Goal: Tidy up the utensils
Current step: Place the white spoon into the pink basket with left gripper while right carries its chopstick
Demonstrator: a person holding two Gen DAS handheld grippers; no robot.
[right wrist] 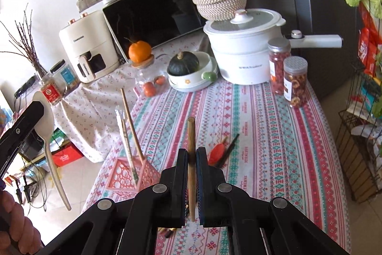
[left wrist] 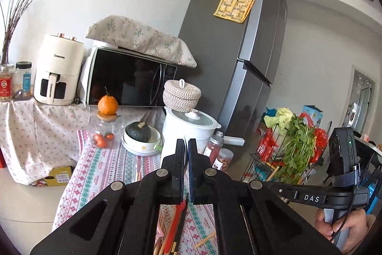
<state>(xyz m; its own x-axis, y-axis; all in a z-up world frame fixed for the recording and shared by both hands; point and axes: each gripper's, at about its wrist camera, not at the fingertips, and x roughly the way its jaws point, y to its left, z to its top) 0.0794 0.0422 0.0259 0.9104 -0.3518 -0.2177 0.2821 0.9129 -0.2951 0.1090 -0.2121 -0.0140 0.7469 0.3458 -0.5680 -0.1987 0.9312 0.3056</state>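
My right gripper (right wrist: 191, 154) is shut on a wooden chopstick (right wrist: 191, 159), held upright above the patterned tablecloth (right wrist: 274, 135). A pink utensil basket (right wrist: 129, 173) stands to its left with a wooden chopstick (right wrist: 131, 126) and white-handled utensils (right wrist: 124, 135) in it. My left gripper (left wrist: 186, 147) is shut on a silver spoon (right wrist: 47, 133), seen edge-on between the jaws in the left wrist view and hanging bowl-up at the left of the right wrist view. A red spoon and a black chopstick (right wrist: 223, 149) lie on the cloth.
A white pot (right wrist: 243, 49), two snack jars (right wrist: 286, 68), a bowl with a green squash (right wrist: 188, 68), a glass jar with an orange on top (right wrist: 145, 68), a microwave (right wrist: 152, 16) and an air fryer (right wrist: 86, 47) stand at the back. A wire rack (right wrist: 358, 135) stands right.
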